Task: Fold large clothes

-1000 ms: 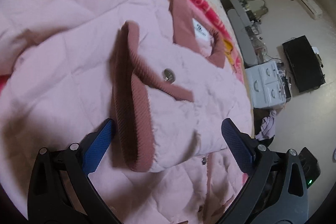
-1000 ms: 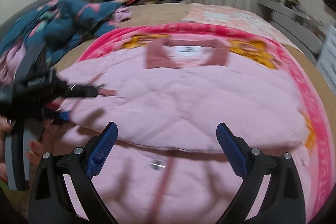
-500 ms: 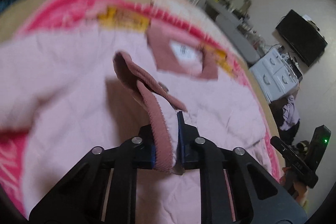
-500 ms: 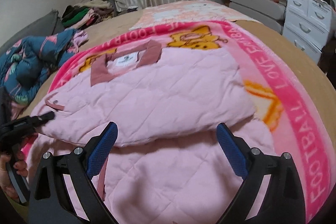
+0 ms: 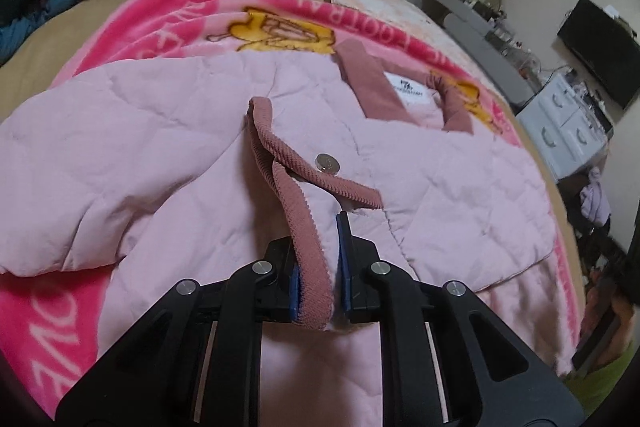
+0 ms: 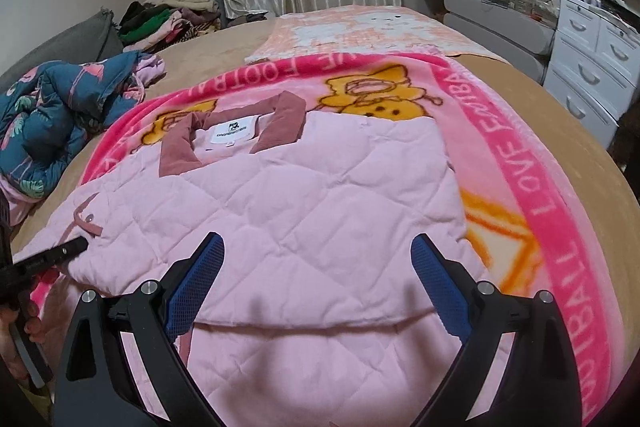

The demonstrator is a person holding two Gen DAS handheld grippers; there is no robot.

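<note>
A pale pink quilted jacket (image 6: 320, 211) lies spread on the bright pink cartoon blanket (image 6: 532, 195) covering the bed, its dusty-rose ribbed collar (image 6: 280, 125) toward the far edge. Padded and floppy, it looks light but bulky and will likely sag wherever unsupported; the firmer corduroy trims seem the surest holds. The left gripper (image 5: 318, 285) is clamped on the rose corduroy sleeve cuff (image 5: 308, 267) near a metal snap (image 5: 327, 162). The right gripper (image 6: 318, 287) hangs spread wide above the jacket's lower half, grasping nothing.
</note>
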